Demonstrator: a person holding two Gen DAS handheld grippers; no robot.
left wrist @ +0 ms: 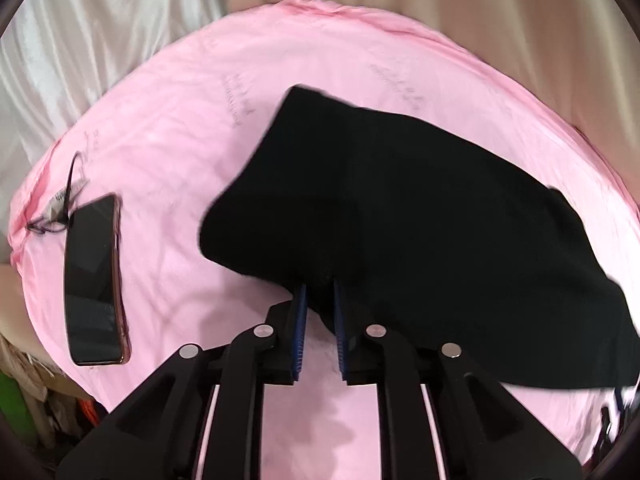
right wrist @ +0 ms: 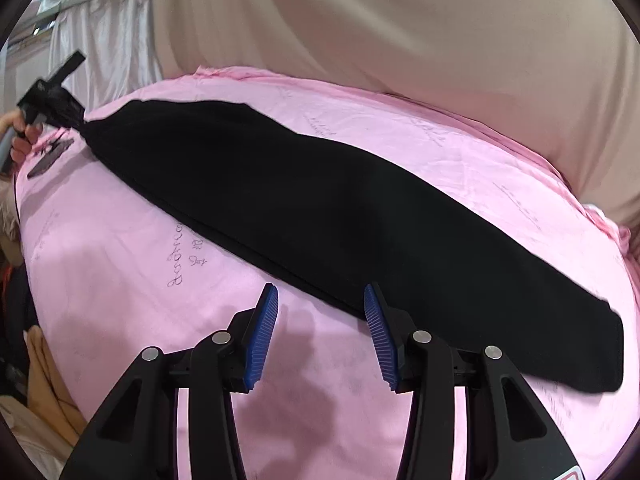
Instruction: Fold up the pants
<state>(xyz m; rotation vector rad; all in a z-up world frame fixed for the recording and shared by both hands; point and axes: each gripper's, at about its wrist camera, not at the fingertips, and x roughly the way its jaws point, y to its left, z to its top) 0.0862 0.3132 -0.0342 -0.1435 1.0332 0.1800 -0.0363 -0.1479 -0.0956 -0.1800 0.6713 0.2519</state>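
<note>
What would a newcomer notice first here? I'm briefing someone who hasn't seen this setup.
The long black pants stretched across the pink sheet. The left tongs pinch one end of them, the right tongs hang open near their edge, and a dark phone lies at the sheet's left.

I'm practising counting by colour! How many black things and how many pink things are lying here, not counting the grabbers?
Black: 2, the long black fabric pants and the flat black-screened phone with its thin reddish rim.
Pink: 1, the wrinkled pink bed sheet under both.
Total: 3
</note>
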